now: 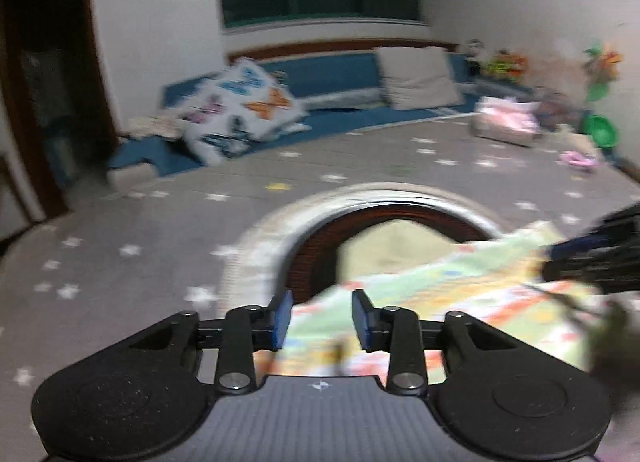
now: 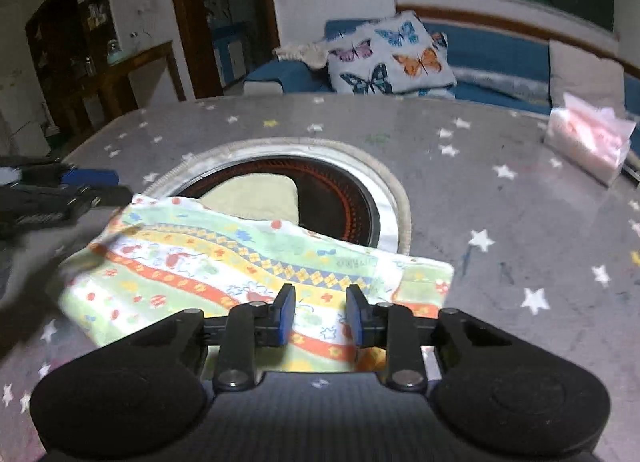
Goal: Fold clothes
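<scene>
Your left gripper [image 1: 322,320] and right gripper [image 2: 320,316] hover, jaws apart and empty, over the pastel striped printed cloth [image 2: 240,274], lying flat, partly covering the table's round dark burner [image 2: 340,198]. Pinch matching corners; keep edges aligned.

My count: 2 grippers, left gripper [image 1: 322,320] & right gripper [image 2: 320,316], both w/ jaws apart. 1 patterned cloth [image 2: 224,262] on 1 table [image 2: 520,202], partly over 1 round recess [image 2: 332,190] w/ 1 pale cloth piece [image 2: 260,198] inside. 1 pink bag [image 2: 588,142] at table edge. On sofa: 1 butterfly pillow [image 2: 392,54], 1 plain cushion [image 1: 416,78].
</scene>
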Demonstrator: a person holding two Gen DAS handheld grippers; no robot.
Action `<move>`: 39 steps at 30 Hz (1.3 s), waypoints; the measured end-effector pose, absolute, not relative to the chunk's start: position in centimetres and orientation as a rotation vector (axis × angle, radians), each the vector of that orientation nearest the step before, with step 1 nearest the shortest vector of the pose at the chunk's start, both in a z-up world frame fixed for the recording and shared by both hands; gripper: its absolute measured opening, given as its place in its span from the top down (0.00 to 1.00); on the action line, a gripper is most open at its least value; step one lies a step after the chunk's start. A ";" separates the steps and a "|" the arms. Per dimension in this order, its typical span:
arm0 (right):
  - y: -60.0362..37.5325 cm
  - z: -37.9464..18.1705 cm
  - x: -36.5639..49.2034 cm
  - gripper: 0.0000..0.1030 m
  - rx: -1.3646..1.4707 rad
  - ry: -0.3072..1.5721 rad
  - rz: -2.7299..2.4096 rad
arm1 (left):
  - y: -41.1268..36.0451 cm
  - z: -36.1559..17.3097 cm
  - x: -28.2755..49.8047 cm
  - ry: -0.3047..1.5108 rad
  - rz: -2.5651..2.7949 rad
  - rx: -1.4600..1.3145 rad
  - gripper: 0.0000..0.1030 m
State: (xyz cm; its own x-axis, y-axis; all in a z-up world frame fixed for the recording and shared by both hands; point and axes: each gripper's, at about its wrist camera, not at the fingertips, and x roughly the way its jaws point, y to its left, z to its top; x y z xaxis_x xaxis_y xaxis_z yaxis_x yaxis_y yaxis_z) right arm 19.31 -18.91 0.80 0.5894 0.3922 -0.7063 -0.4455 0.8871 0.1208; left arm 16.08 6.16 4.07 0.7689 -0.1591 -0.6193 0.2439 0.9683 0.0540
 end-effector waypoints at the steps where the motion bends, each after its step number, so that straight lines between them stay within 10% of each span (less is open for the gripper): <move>1: -18.8 0.2 20.0 0.76 -0.066 0.814 0.480 | 5.5 4.0 16.1 0.666 -0.246 0.131 0.73; 18: -14.5 -0.4 23.4 0.80 -0.099 0.819 0.507 | 3.2 0.9 21.4 0.791 -0.277 0.047 0.80; 39: -12.5 0.1 12.2 0.80 -0.196 0.747 0.658 | 3.5 0.4 10.2 0.693 -0.314 0.072 0.77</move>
